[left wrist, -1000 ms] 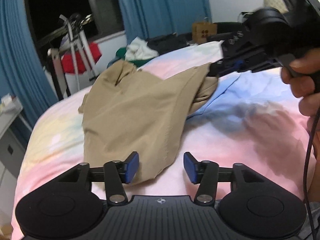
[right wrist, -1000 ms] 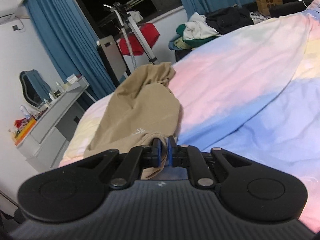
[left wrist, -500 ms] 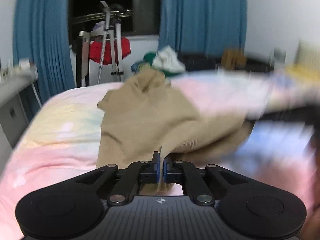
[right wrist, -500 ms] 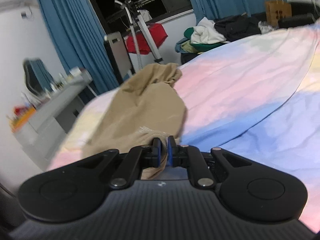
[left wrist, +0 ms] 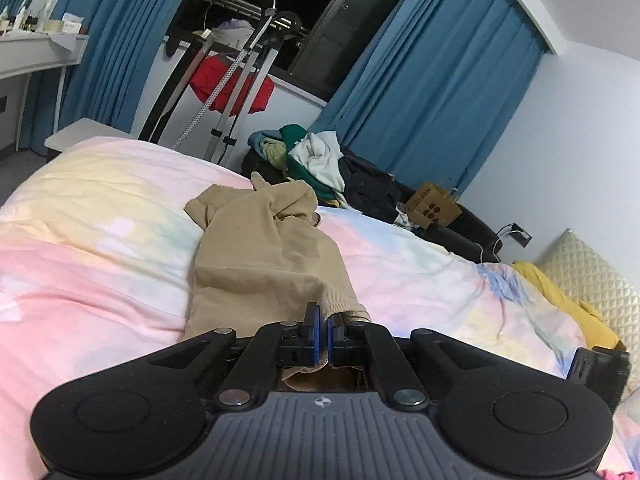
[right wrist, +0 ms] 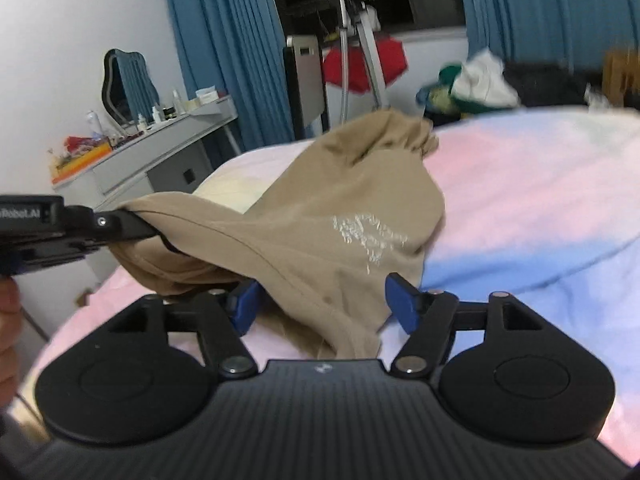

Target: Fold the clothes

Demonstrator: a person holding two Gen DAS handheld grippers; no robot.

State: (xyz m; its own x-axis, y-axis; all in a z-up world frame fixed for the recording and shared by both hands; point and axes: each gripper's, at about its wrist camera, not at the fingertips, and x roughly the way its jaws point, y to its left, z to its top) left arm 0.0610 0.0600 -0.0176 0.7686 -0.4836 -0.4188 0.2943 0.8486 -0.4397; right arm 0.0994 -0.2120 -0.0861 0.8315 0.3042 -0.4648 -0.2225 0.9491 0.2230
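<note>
A tan garment (left wrist: 264, 252) lies lengthwise on the pastel bedspread (left wrist: 92, 240), bunched at its far end. My left gripper (left wrist: 322, 330) is shut on its near hem, and the cloth runs away from the pads. In the right wrist view the left gripper (right wrist: 150, 229) reaches in from the left and holds an edge of the tan garment (right wrist: 320, 216) lifted off the bed. My right gripper (right wrist: 323, 302) is opening. The garment's lower fold hangs loose between its blue pads (right wrist: 402, 300), which do not press on it. A faint white print shows on the cloth.
Beyond the bed's far edge are a heap of clothes (left wrist: 316, 160), a clothes rack with a red garment (left wrist: 232, 84) and a brown paper bag (left wrist: 434, 208). A yellow cloth (left wrist: 560, 300) and a quilted pillow lie at the right. A dressing table (right wrist: 160, 148) stands at the left.
My left gripper shut on the garment's hem, then rose and rolled. My right gripper, shut on the garment before, has opened and let the fold go.
</note>
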